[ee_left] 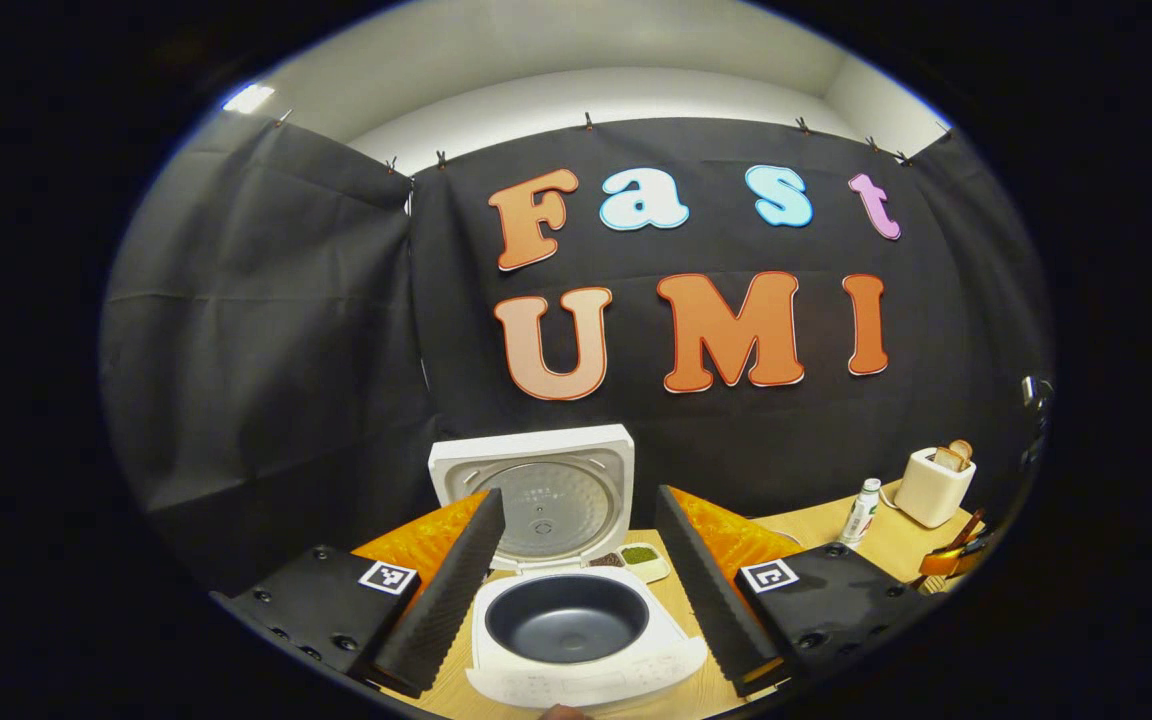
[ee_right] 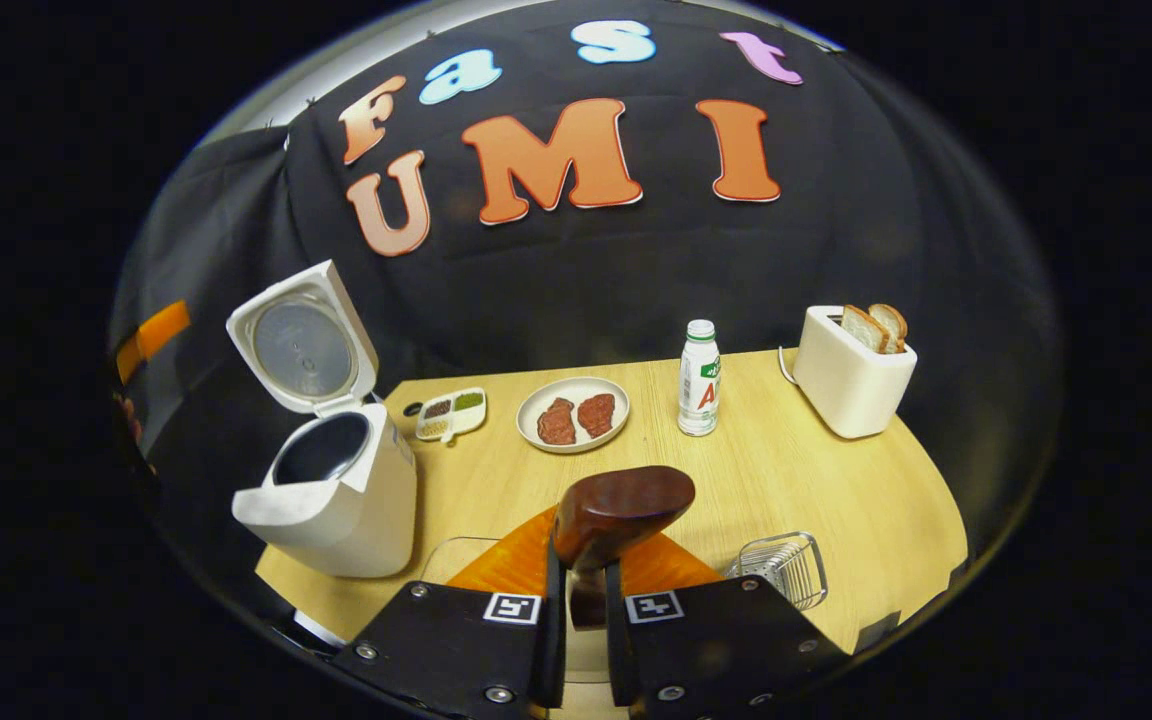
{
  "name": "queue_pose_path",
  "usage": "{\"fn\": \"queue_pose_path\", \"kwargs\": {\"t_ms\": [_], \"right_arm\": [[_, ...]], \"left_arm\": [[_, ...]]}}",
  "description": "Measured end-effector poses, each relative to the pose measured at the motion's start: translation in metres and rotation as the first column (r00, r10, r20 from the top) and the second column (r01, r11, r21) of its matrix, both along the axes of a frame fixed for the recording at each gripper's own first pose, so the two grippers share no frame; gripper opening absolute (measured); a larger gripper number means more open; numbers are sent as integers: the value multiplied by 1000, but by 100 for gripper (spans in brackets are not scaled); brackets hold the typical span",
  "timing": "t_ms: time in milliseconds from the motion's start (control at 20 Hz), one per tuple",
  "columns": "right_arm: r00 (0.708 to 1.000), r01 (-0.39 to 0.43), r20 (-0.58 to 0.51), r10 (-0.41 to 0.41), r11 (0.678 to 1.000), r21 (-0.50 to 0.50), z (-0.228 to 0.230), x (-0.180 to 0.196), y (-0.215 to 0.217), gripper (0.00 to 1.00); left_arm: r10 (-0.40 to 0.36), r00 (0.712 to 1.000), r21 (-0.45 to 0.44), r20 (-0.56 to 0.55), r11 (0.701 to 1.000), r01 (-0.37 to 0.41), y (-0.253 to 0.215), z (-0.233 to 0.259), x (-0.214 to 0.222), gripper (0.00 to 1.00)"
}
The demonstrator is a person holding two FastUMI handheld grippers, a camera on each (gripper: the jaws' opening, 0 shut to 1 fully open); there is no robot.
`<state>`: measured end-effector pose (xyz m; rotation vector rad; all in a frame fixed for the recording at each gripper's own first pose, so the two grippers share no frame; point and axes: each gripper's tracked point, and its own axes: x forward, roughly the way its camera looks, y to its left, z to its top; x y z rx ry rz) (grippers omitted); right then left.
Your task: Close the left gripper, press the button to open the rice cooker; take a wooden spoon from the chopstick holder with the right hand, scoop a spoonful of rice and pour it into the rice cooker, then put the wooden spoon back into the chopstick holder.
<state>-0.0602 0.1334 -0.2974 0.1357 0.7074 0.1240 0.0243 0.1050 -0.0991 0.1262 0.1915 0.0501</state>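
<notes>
Now my right gripper (ee_right: 576, 590) is clamped on the wooden spoon's (ee_right: 619, 510) stiff, light, likely slippery handle, low near the bowl, above the bench (ee_right: 786, 470), while my left gripper (ee_left: 576, 560) hangs apart over the open rice cooker (ee_left: 576, 620).

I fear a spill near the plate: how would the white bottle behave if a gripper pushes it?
The bottle stands upright, tall and narrow on a small base, so a push near its cap would probably tip it. Its round body suggests it could then roll across the table. It looks like light plastic, so it likely slides easily.
</notes>
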Motion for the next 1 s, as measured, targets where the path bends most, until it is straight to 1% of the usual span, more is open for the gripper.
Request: {"fn": "queue_pose_path", "kwargs": {"t_ms": [200,300,350,400,550,650,700,850,900,1000], "right_arm": [[998,-56,11,57,993,-107,-9,4,10,17],[998,-61,-2,62,986,-158,-20,7,9,17],[998,-65,-7,65,983,-170,-22,7,10,12],[998,-70,-6,70,981,-182,-23,9,11,17],[993,-117,-20,115,967,-225,-35,6,16,17],[991,-131,-66,119,965,-227,-51,-2,19,17],[992,-116,-79,102,971,-208,-55,-6,20,17],[997,-56,-64,45,982,-178,-56,-1,17,17],[997,-50,-58,41,983,-175,-57,0,19,17],[997,-64,-48,56,981,-182,-60,-1,25,17]], "left_arm": [[32,999,6,-8,999,-32,10,-3,-5,100],[50,999,0,-18,999,-50,15,-5,-7,100],[63,998,-1,-21,998,-63,18,-5,-7,100],[74,997,-3,-25,997,-74,22,-6,-8,100],[96,995,0,-42,995,-96,27,-12,-11,100],[102,994,10,-49,995,-102,29,-13,-11,100],[103,993,14,-55,995,-103,30,-16,-11,100],[98,993,14,-68,995,-97,27,-19,-9,100],[94,993,15,-71,996,-94,26,-19,-8,100],[87,994,23,-73,996,-86,25,-19,-7,100]]}}
